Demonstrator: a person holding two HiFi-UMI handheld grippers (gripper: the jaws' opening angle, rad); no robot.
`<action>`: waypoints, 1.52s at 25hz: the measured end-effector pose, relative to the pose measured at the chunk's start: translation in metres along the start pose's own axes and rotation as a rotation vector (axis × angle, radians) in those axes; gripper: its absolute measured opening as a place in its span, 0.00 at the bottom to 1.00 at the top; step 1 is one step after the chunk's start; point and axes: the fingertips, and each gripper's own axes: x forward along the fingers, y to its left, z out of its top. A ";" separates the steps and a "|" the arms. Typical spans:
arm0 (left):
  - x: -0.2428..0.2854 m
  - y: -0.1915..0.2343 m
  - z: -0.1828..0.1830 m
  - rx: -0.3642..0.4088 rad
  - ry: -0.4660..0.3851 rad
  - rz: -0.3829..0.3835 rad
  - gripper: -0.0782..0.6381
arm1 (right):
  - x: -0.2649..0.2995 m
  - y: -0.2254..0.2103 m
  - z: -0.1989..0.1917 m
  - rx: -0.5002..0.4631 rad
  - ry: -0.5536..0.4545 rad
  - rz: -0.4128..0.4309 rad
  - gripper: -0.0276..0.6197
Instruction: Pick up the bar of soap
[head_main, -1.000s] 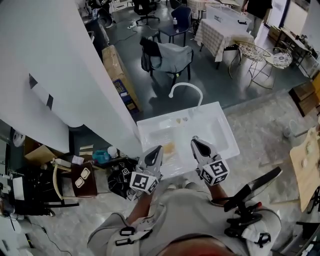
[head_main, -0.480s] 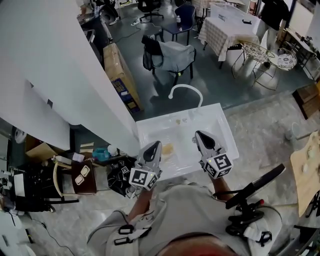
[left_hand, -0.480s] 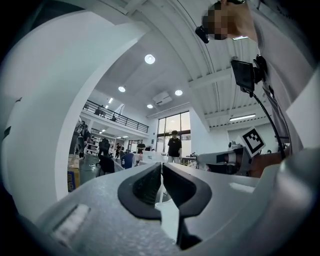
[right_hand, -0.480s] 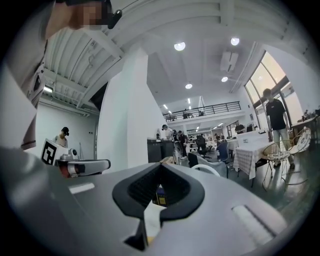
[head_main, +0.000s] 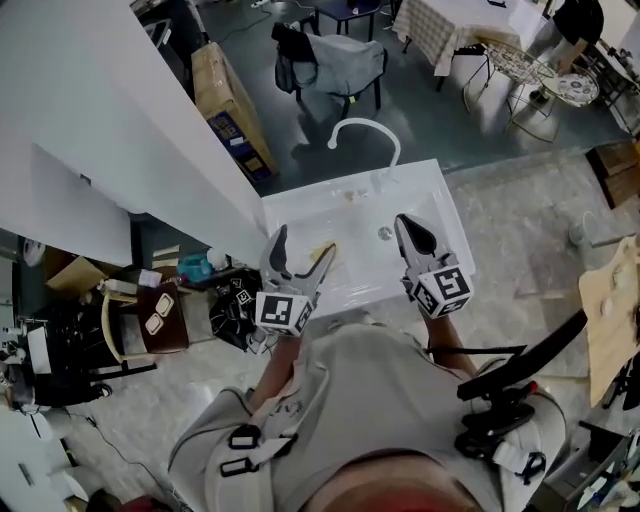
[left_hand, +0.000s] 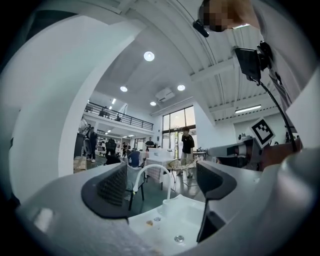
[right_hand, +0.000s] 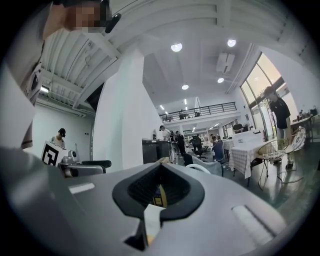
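Assessing progress: the pickup is not yet done; the bar of soap (head_main: 322, 251) is lying in the sink (head_main: 440, 205), not lifted.
Soap position: it is sitting in the basin toward the sink's left edge, well apart from the faucet (head_main: 362, 128) at the rear edge.
Left claw (head_main: 305, 242): its jaws are opening and standing wide; the left gripper view is showing only basin and faucet between them, no soap. In the head view the soap is showing just beside the tip of its right-hand jaw; contact cannot be told.
Right claw (head_main: 407, 225): it is hanging over the basin's right half with jaws together, holding nothing.
Work done: the left claw is hovering over the soap's side of the basin, by my judgement readying for the approach.
Work remaining: lowering the wide jaws around the soap, closing on it, and raising it clear of the sink.
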 end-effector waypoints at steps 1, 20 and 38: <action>0.003 0.001 -0.005 0.014 0.016 -0.014 0.72 | -0.001 -0.001 0.000 0.002 -0.003 -0.005 0.05; 0.060 0.040 -0.269 0.301 0.809 -0.427 0.71 | -0.050 -0.027 -0.023 0.046 0.021 -0.126 0.05; 0.045 0.028 -0.399 0.222 1.070 -0.582 0.70 | -0.077 -0.043 -0.027 0.043 0.040 -0.216 0.05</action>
